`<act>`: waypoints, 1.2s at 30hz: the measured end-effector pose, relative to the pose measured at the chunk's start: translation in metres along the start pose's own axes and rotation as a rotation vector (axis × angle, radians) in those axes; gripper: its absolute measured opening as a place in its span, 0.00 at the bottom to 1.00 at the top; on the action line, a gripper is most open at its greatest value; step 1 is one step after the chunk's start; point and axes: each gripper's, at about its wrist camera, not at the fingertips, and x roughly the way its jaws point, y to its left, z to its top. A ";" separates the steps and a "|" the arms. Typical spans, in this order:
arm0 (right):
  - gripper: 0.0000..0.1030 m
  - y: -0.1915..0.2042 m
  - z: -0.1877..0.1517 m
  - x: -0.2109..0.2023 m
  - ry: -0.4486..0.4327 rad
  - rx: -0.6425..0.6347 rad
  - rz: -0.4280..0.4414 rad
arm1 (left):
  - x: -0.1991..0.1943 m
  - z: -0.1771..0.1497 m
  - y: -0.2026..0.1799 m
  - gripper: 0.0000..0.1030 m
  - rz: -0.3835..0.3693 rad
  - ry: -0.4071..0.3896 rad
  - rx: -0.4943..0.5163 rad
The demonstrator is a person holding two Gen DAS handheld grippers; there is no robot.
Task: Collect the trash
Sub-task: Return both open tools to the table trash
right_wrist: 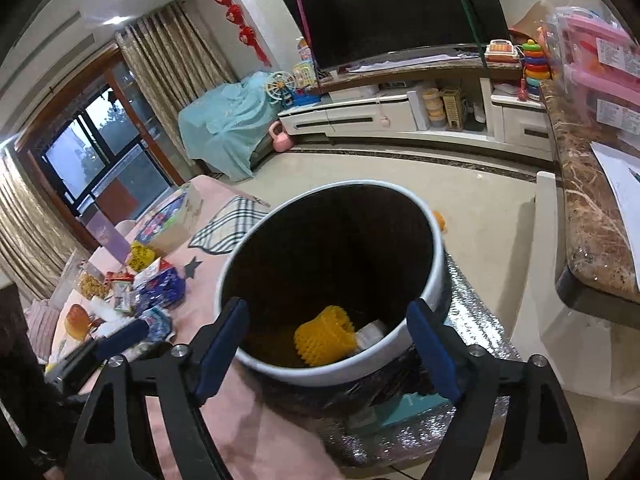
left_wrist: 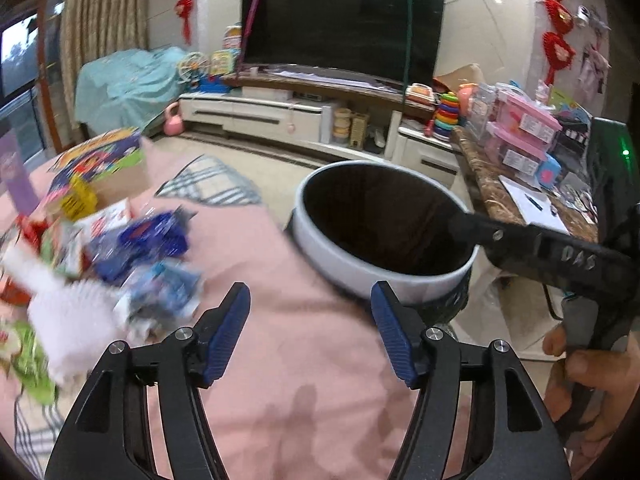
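A white round bin with a dark inside (left_wrist: pixel 352 264) (right_wrist: pixel 434 280) stands at the right edge of the pink-covered table (left_wrist: pixel 280 360). A yellow foam net (right_wrist: pixel 326 336) and a pale wrapper (right_wrist: pixel 372 334) lie at its bottom. My left gripper (left_wrist: pixel 310 312) is open and empty above the pink cloth, left of the bin. My right gripper (right_wrist: pixel 332 328) is open and empty over the bin's mouth; it also shows in the left wrist view (left_wrist: pixel 532 240). A heap of trash lies on the table's left: blue wrappers (left_wrist: pixel 156 236) (right_wrist: pixel 160 288), white foam (left_wrist: pixel 68 320), green and red packets.
A colourful box (left_wrist: pixel 100 156) and a yellow net (right_wrist: pixel 140 256) lie further back on the table. A silver foil bag (right_wrist: pixel 472 360) sits under the bin. A marble counter (right_wrist: pixel 592 232) with pink boxes stands at the right. TV stand and tiled floor lie beyond.
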 end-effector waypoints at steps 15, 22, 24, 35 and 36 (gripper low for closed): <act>0.89 0.067 -0.043 0.006 0.040 -0.056 0.126 | -0.046 -0.062 0.080 0.62 0.106 0.010 -0.182; 0.89 0.096 -0.063 0.018 0.081 -0.090 0.171 | -0.064 -0.083 0.111 0.63 0.153 0.014 -0.253; 0.89 0.103 -0.067 0.020 0.090 -0.101 0.176 | -0.067 -0.087 0.118 0.63 0.164 0.015 -0.271; 0.89 0.127 -0.075 0.035 0.122 -0.125 0.201 | -0.078 -0.096 0.151 0.63 0.194 0.008 -0.340; 0.89 0.129 -0.076 0.036 0.124 -0.126 0.202 | -0.078 -0.096 0.154 0.63 0.196 0.006 -0.346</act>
